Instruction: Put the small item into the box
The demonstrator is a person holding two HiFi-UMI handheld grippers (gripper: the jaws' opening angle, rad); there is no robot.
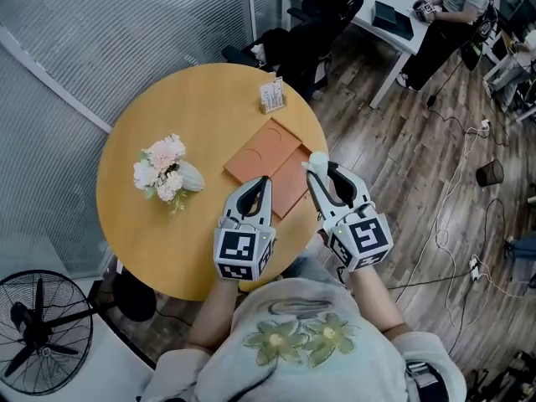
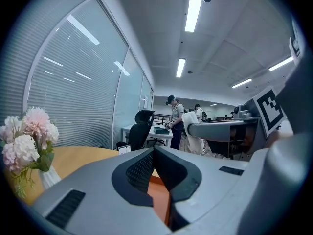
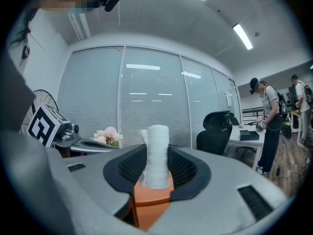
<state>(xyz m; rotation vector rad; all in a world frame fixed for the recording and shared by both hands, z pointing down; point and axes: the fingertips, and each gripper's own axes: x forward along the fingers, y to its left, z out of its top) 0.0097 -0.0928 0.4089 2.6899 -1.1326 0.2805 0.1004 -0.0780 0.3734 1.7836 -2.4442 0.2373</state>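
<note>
The orange box [image 1: 272,162] lies open and flat on the round wooden table [image 1: 184,99]. My right gripper [image 1: 322,172] hovers over the box's right edge and is shut on a small white rolled item [image 1: 316,164]. In the right gripper view the roll [image 3: 156,155] stands upright between the jaws, with the orange box [image 3: 151,199] below. My left gripper [image 1: 263,181] is at the box's near edge. Its jaws are shut with nothing between them in the left gripper view [image 2: 154,149], and the orange box [image 2: 159,199] shows under them.
A small vase of pink and white flowers [image 1: 163,170] stands left of the box. A card holder [image 1: 272,96] sits at the table's far edge. A black office chair [image 1: 318,23] is beyond the table, and a floor fan [image 1: 38,329] is at the lower left.
</note>
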